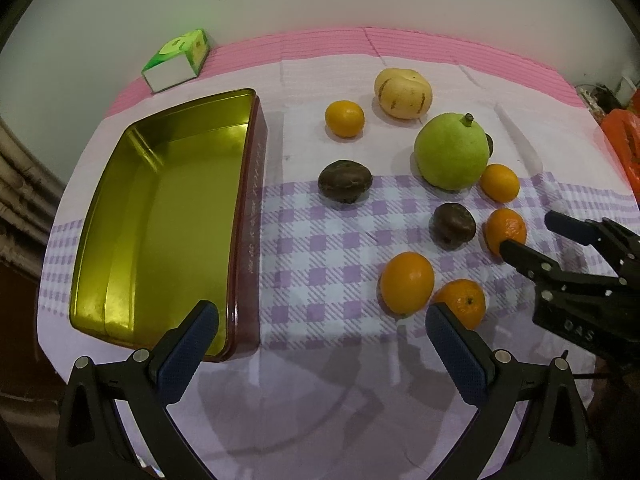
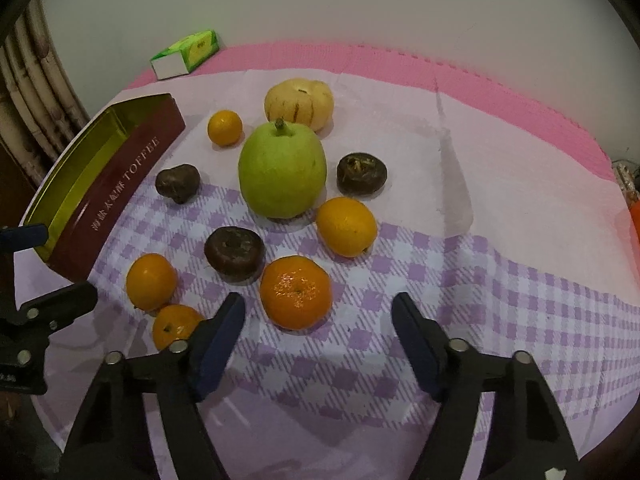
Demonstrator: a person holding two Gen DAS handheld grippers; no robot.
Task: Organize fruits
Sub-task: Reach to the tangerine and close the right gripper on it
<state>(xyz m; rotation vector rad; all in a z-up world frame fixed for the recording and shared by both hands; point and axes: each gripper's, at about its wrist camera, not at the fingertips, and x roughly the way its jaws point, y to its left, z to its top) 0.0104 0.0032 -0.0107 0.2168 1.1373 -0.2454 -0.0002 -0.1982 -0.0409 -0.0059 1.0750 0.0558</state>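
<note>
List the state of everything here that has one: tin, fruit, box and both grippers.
toffee tin: lidless, nothing in it
green pear: upright, stem up, on the cloth
five oranges, e.g.: loose on the cloth, none in the tin
three dark brown fruits, e.g.: loose on the cloth
yellow striped fruit: on the cloth
green box: closed, lying flat
left gripper: open, holds nothing
right gripper: open, orange just ahead, ungripped

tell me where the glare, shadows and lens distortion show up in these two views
Left wrist view: glare on the gold inside of the tin, whose straight walls bow from the fisheye; dark corners; soft shadows of the left tool on the cloth.
Right wrist view: bright specks on the nearest orange; the pear casts a soft shadow; the table edge curves; all fairly sharp.
</note>
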